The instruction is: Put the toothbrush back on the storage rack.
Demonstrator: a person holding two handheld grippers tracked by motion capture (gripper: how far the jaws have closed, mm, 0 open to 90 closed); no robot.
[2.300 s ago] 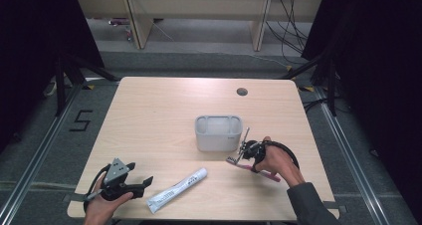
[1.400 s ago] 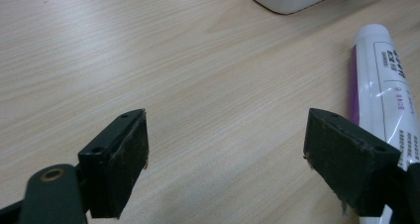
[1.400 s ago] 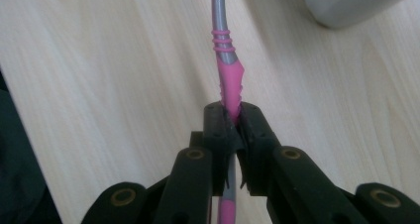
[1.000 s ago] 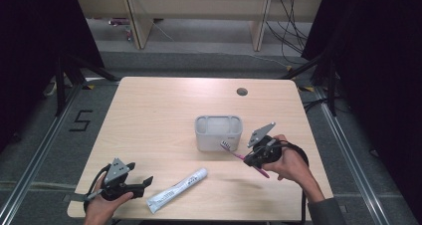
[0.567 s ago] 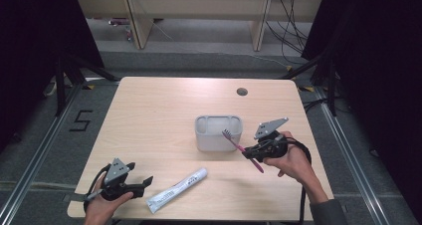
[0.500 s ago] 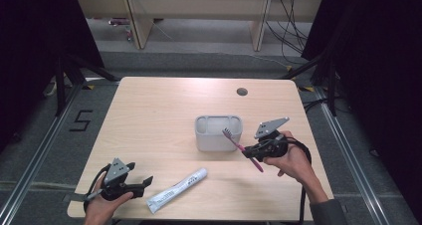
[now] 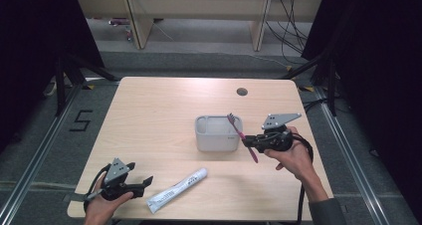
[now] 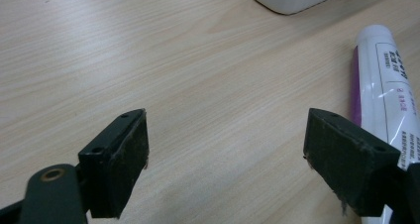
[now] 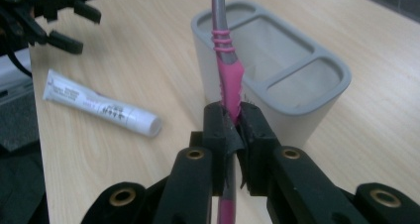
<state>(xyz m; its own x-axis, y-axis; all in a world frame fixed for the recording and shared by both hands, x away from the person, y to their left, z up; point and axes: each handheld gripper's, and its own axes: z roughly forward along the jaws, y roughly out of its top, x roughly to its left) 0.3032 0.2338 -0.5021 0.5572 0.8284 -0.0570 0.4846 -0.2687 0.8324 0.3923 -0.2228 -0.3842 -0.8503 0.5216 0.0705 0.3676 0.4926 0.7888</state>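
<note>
Right claw (image 7: pixel 247 142) was clamped tight on the pink toothbrush (image 7: pixel 242 136), head up beside the grey holder (image 7: pixel 218 133) w/ no drop made yet, prob needing tip-and-lower into a slot next; left claw (image 7: pixel 144 181) sat wide open, empty, by the toothpaste tube (image 7: pixel 176 190) on the counter (image 7: pixel 159 115).

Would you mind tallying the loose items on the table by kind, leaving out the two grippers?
Toothbrush, pink, clamped in the right gripper: 1
Toothpaste tube, lying flat: 1
Grey holder with compartments: 1
Total: 3
</note>
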